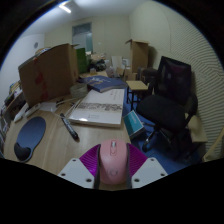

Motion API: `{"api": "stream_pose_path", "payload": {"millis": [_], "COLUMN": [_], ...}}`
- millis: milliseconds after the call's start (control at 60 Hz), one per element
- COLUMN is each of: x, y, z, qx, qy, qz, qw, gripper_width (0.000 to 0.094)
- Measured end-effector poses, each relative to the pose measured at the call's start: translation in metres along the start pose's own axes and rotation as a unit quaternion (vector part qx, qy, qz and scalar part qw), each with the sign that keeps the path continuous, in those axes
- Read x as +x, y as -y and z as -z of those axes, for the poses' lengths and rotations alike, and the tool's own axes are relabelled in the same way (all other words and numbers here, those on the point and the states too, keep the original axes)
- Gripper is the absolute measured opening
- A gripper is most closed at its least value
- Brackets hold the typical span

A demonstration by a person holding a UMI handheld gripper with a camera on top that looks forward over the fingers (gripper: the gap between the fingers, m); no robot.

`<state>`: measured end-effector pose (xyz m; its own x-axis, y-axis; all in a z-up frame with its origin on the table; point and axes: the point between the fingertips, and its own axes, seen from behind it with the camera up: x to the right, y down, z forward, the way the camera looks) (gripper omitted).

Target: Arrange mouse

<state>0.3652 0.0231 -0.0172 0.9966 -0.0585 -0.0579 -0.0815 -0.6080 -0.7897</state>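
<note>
A pink computer mouse (pixel 113 160) sits between my gripper's (pixel 113 165) two fingers, its nose pointing forward. Both magenta pads (pixel 92 160) press against its sides, and it is held above the wooden desk (pixel 60 140). A dark oval mouse pad (pixel 31 132) lies on the desk to the left, well ahead of the fingers.
A closed white laptop (pixel 100 106) lies ahead at the desk's middle, with a black pen (pixel 69 127) beside it. A cardboard box (pixel 47 72) stands at the back left. A black office chair (pixel 172 95) stands to the right of the desk.
</note>
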Motion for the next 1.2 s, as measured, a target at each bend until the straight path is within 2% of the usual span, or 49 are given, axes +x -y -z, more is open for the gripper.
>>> {"api": "stream_pose_path", "payload": {"millis": [67,167,300,383,450,550,650,750,783,817,933,950,967,983,1050,1067,1083,1200], "x": [-0.002,-0.017,-0.116,-0.193,-0.259,-0.33,-0.358,-0.369,-0.372,-0.37,-0.371,-0.372,-0.373,-0.375,-0.376,-0.376,-0.375,-0.364], "y": [0.007,0.066,0.158,0.189,0.181,0.129,0.058,0.008,0.016,0.013,0.01,0.009,0.008,0.006,0.002,0.004,0.008,0.026], "z": [0.008,0.036,0.073,0.077,0.062,0.019,-0.018,-0.04,-0.042,-0.04,-0.041,-0.039,-0.037,-0.034,-0.02,-0.015,-0.009,0.055], "qx": [-0.004,0.052,0.137,0.163,0.151,0.107,0.045,0.0,0.022,0.023,-0.008,-0.016,-0.025,-0.034,-0.069,-0.067,-0.061,-0.037], "qy": [-0.002,-0.015,0.015,0.043,0.069,0.082,0.072,0.072,0.065,0.061,0.062,0.066,0.07,0.075,0.083,0.085,0.087,0.1], "qz": [-0.018,-0.007,0.003,0.005,0.007,0.039,0.081,0.071,0.073,0.077,0.067,0.066,0.064,0.061,0.042,0.037,0.032,0.004], "qw": [1.0,0.999,0.99,0.986,0.986,0.99,0.993,0.995,0.995,0.995,0.996,0.995,0.995,0.995,0.993,0.993,0.994,0.994], "gripper_width": [0.0343,0.0341,0.034,0.034,0.0339,0.0341,0.034,0.0355,0.0385,0.0387,0.0531,0.0568,0.0645,0.066,0.0863,0.0879,0.083,0.0837]}}
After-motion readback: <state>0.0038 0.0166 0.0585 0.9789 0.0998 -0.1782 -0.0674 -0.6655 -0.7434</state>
